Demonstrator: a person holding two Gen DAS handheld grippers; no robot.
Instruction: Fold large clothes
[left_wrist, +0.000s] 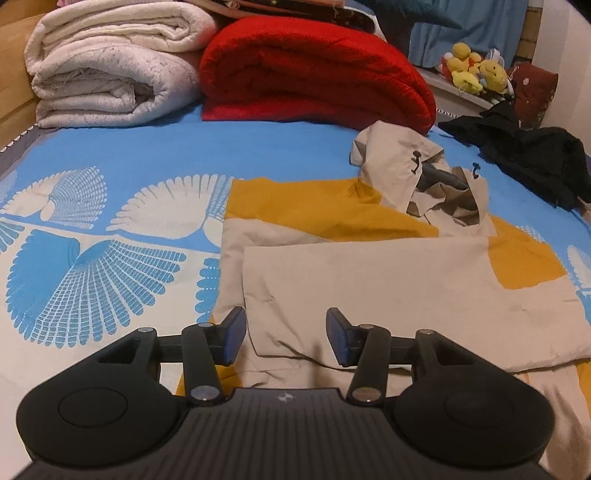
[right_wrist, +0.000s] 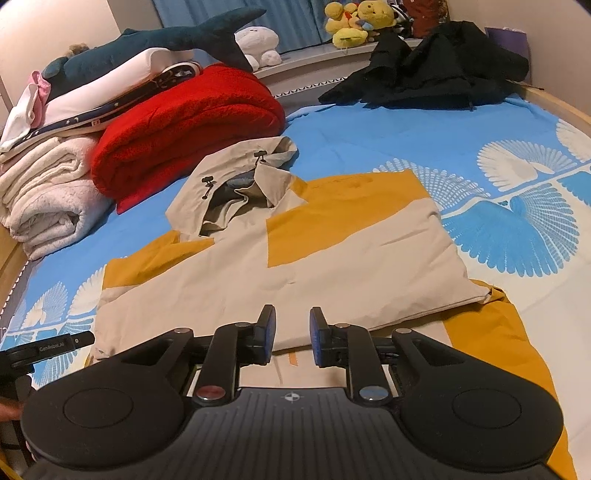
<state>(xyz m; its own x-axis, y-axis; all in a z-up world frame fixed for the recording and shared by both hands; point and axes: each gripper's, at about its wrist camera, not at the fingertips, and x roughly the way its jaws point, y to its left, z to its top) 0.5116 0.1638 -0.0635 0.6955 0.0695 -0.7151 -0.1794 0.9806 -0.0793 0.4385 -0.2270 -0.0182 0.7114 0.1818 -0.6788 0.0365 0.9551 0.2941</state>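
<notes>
A beige and mustard hooded jacket (left_wrist: 369, 280) lies flat on the bed, both sleeves folded in across its body and the hood (left_wrist: 399, 166) crumpled at the far end. My left gripper (left_wrist: 285, 326) hovers over the near end of the folded beige sleeve. Its jaws stand wide apart and the cloth lies below them, not pinched. In the right wrist view the same jacket (right_wrist: 295, 266) spreads ahead, hood (right_wrist: 236, 173) towards the red blanket. My right gripper (right_wrist: 292, 326) sits over the jacket's near hem, with a narrow gap between its blue pads and nothing in it.
The bed sheet (left_wrist: 110, 221) is blue with white fan patterns. A folded red blanket (left_wrist: 314, 74) and white blankets (left_wrist: 110, 74) are stacked at the far end. A black garment (left_wrist: 524, 155) lies at the far right, near yellow plush toys (left_wrist: 476, 70). A shark plush (right_wrist: 166, 40) tops the pile.
</notes>
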